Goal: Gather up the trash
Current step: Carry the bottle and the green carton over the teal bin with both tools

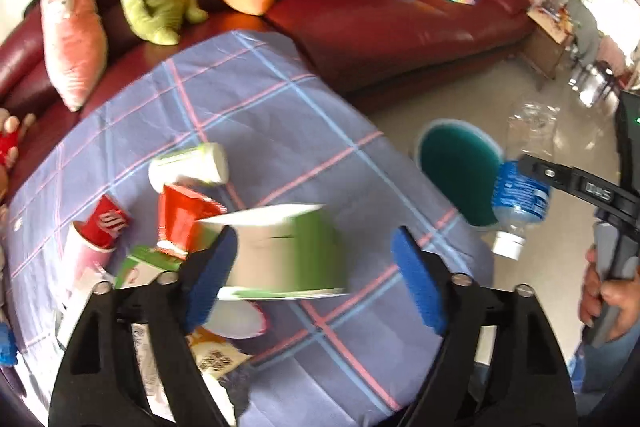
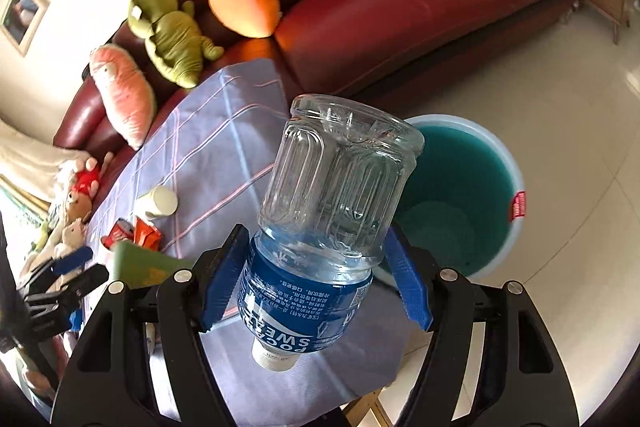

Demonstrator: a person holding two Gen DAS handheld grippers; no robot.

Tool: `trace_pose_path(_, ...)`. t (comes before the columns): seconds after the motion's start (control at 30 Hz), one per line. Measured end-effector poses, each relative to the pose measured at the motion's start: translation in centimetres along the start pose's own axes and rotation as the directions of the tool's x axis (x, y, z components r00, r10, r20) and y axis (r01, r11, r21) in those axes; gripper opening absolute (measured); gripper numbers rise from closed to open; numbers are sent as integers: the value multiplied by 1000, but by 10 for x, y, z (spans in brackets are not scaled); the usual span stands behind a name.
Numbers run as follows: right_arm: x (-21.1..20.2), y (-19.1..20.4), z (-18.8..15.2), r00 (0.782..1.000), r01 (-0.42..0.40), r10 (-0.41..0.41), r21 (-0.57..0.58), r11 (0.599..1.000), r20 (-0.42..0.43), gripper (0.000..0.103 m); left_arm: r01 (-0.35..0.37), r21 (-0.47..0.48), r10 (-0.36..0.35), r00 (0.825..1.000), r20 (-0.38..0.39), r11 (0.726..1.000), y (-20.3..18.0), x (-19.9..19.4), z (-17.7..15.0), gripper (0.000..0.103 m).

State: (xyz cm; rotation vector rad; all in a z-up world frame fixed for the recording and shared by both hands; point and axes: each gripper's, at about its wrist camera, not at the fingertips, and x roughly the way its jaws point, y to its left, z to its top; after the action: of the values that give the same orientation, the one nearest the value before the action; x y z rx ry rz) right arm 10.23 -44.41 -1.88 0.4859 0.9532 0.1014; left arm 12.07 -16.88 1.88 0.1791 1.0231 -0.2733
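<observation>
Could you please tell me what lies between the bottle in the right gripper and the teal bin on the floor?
Nothing: in the right wrist view only bare floor and air separate the bottle from the bin behind it.

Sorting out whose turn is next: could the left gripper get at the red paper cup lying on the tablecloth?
Probably not yet: the left gripper stands open with a blurred green carton between its pads, and the red paper cup lies off to one side.

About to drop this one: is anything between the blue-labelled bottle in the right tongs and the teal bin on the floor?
Nothing visible: the bottle is held cap-down beside the table's edge, and the bin stands open just beyond it.
</observation>
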Motion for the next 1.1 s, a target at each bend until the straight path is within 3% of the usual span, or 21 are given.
trace_pose_path(0.1,1,6,-4,1000,-8,8,-11,1000,-9,66,36,-1,-36,998,-60,999,1,13,-9,83)
trace_pose_path(0.3,0,7,-8,1000,-5,5,-15,1000,-24,66,2,129,8,997,-81,992,-16,24,-20,83)
trace_pose_path(0.47,1,8,-10,1000,-3,3,-9,1000,-30,66,32,144,-11,989,-148,989,-28,49,-11,82)
trace_pose_path(0.5,1,8,-11,1000,-3,2,-8,1000,-31,66,28,146,-6,988,-152,989,-30,53,-12,77)
trace_pose_path(0.53,1,8,-12,999,-1,1,-6,1000,-32,66,22,153,4,986,-167,988,-33,59,-13,48)
trace_pose_path(0.57,0,6,-13,999,-1,1,-6,1000,-33,67,30,155,0,982,-187,988,-34,64,-15,27)
trace_pose_path(0.6,0,4,-14,999,1,-2,-4,1000,-35,67,53,144,-23,979,-204,988,-34,68,-17,27)
trace_pose_path(0.8,3,-3,-12,999,2,-2,9,1000,-40,67,11,108,3,992,-129,994,-30,54,-16,26)
trace_pose_path(0.97,0,-11,-7,1000,3,-3,28,1000,-20,66,47,81,-43,998,-51,996,-35,28,4,26)
trace_pose_path(1.1,-11,-34,6,999,41,-42,70,997,25,66,119,99,-121,993,12,988,-59,18,32,26)
